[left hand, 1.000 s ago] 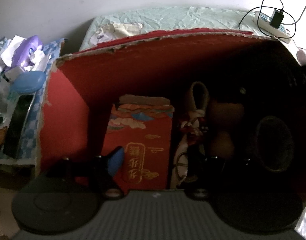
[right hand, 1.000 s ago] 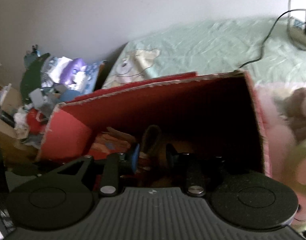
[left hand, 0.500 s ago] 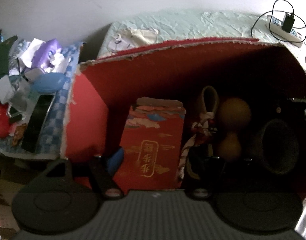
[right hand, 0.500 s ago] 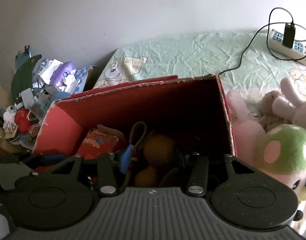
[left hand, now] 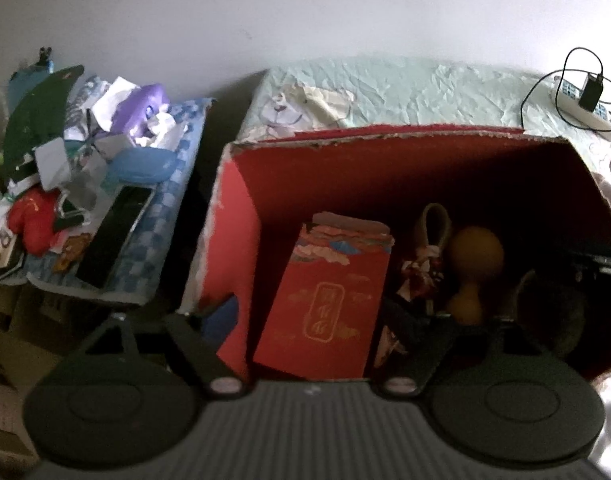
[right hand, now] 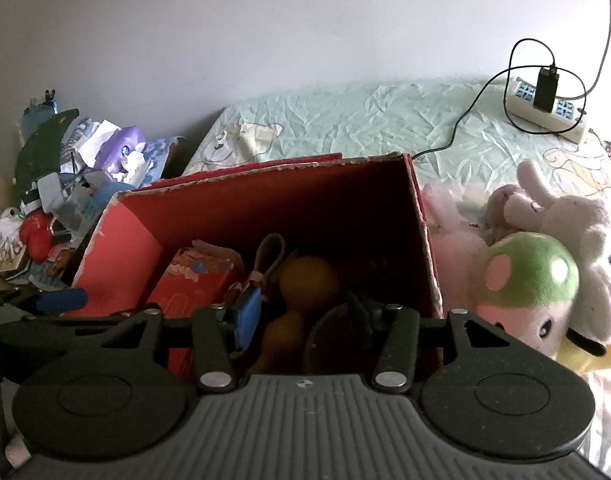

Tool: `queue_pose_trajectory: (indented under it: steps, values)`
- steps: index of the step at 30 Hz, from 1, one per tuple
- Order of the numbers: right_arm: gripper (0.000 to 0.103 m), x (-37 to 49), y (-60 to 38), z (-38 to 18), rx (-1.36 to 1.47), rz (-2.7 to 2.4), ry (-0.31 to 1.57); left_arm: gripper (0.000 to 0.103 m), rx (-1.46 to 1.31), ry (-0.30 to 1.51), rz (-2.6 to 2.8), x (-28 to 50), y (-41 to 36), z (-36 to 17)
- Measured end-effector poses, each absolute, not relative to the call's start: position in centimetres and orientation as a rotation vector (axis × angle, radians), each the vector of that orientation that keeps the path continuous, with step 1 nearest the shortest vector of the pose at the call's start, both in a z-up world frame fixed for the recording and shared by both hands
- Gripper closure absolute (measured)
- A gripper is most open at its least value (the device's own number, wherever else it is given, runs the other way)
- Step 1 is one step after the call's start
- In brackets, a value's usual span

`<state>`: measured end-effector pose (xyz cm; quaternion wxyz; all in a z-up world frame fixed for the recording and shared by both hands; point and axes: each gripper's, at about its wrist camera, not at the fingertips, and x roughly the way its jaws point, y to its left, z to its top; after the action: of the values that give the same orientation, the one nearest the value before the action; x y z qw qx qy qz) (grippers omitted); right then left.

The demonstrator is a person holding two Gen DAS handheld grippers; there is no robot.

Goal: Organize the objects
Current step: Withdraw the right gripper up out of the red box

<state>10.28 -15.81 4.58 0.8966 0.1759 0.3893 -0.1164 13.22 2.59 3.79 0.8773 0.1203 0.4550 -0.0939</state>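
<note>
A red cardboard box (left hand: 241, 208) (right hand: 121, 248) stands open on the bed. Inside it are a red gift carton (left hand: 329, 300) (right hand: 189, 280), an orange gourd (left hand: 471, 264) (right hand: 305, 284), a patterned strap with a loop (left hand: 429, 248) (right hand: 269, 252) and a dark round item (left hand: 553, 316) (right hand: 329, 336). My left gripper (left hand: 311, 320) is open and empty over the box's near edge. My right gripper (right hand: 303, 312) is open and empty above the gourd. The left gripper's blue pad also shows in the right wrist view (right hand: 61, 300).
Plush toys lie right of the box: a green-capped mushroom (right hand: 529, 276) and pink and white animals (right hand: 565, 208). A power strip with charger and cable (right hand: 545, 108) (left hand: 585, 104) lies on the green sheet (right hand: 365, 120). A cluttered pile (left hand: 85, 168) (right hand: 65, 184) sits to the left.
Both grippers have pulled back and up out of the box, so more of the bed, the plush toys and the clutter shows. The right gripper's jaws have spread wider.
</note>
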Motion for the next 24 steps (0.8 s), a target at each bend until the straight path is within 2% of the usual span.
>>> queue_pose_trajectory:
  steps: [3,6,12,16,24]
  values:
    - [0.044,9.2,-15.1,5.2,0.364,-0.215,0.804,0.019,0.228,0.931,-0.200,12.2,3.0,4.5]
    - [0.042,8.0,-14.3,6.0,0.366,-0.176,0.795,0.012,0.196,0.932,-0.226,11.2,3.5,5.2]
    - [0.039,6.3,-12.9,6.7,0.360,-0.134,0.796,0.008,0.180,0.925,-0.247,8.6,3.8,6.3]
    - [0.039,5.4,-12.4,6.2,0.381,-0.125,0.830,0.002,0.184,0.928,-0.217,7.2,4.1,6.5]
    - [0.039,4.5,-11.7,4.7,0.421,-0.128,0.920,0.002,0.204,1.046,-0.175,5.9,4.6,4.9]
